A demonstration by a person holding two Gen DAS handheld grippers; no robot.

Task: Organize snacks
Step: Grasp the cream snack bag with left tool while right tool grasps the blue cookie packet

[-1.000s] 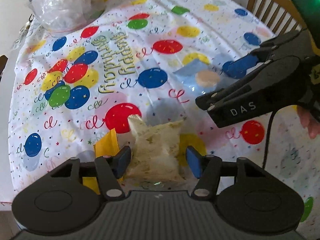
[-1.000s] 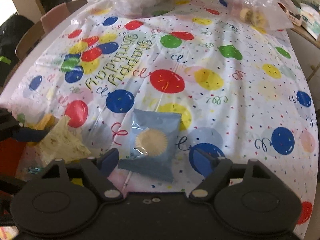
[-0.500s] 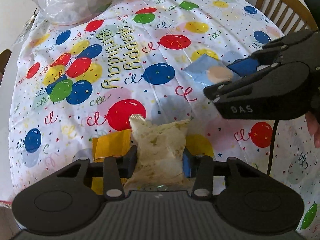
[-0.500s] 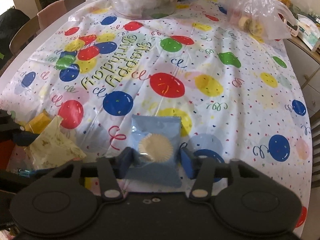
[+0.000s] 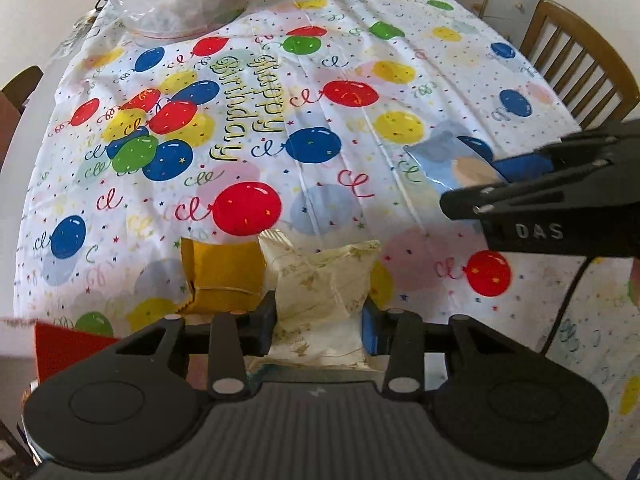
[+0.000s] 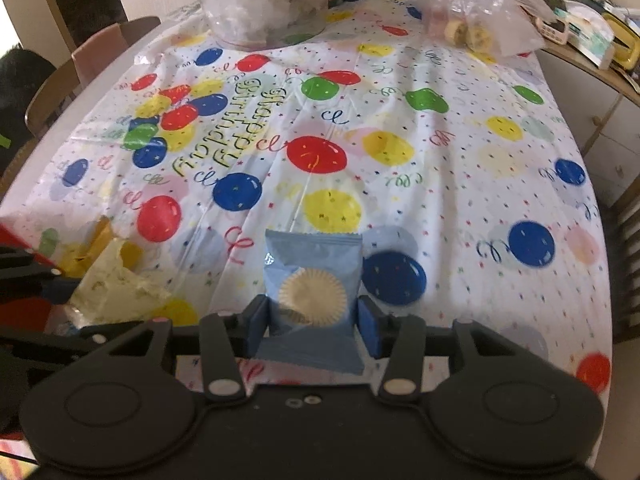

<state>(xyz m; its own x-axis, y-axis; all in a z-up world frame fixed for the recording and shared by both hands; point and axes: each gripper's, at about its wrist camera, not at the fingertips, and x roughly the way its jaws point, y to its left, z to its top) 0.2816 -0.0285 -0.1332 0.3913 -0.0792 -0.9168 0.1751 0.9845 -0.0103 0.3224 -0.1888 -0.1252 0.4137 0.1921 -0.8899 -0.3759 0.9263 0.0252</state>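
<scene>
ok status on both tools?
Left tool shut on cream crinkled snack packet. Right tool shut on pale blue cupcake packet. Yellow foil packet beside left tool.

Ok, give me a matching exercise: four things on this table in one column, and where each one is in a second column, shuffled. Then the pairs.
Things:
1. cream packet
2. blue packet
3. gold packet
4. clear tub

Places:
A. far end of the table
B. between the left claw's fingers
C. lying free beside the cream packet
D. between the right claw's fingers

Pairs: 1-B, 2-D, 3-C, 4-A
</scene>
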